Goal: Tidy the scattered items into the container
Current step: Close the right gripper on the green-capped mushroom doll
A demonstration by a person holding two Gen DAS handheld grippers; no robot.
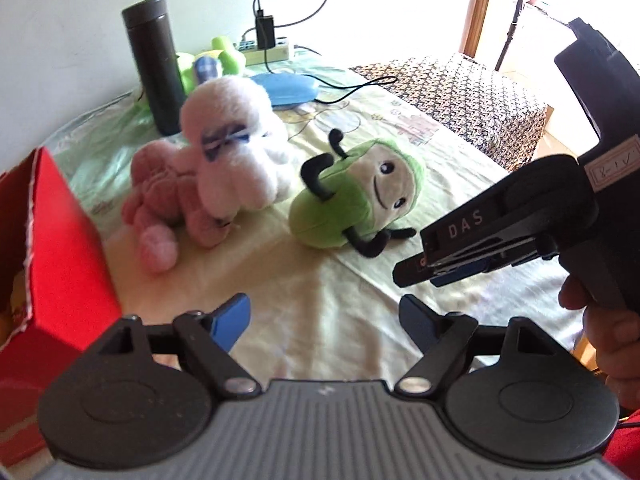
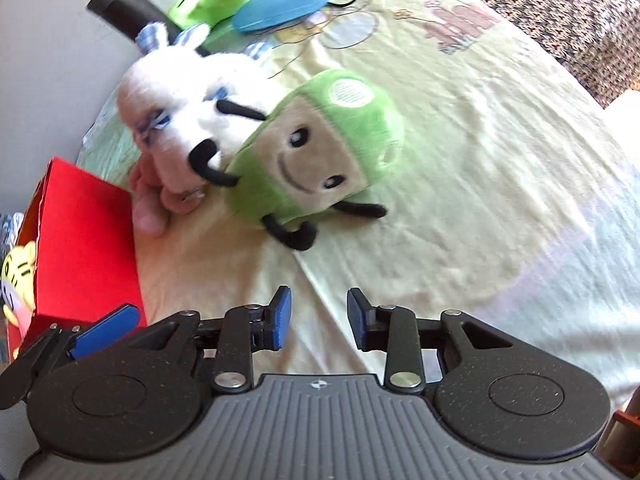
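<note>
Only the right wrist view shows a yellow tiger toy [image 2: 16, 276] inside the red box [image 2: 86, 236] at the near left. Only the left wrist view shows the power strip [image 1: 266, 49]. Three plush toys lie on the desk [image 1: 320, 280]: pink [image 1: 160, 196], white [image 1: 236, 148] and green [image 1: 352, 196]. Left gripper [image 1: 324, 312] and right gripper [image 2: 319, 312] both have their fingers open, holding nothing.

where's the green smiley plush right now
The green smiley plush lies on the yellow-green cloth in the middle of both wrist views, just right of the white plush, ahead of the open right gripper.
</note>
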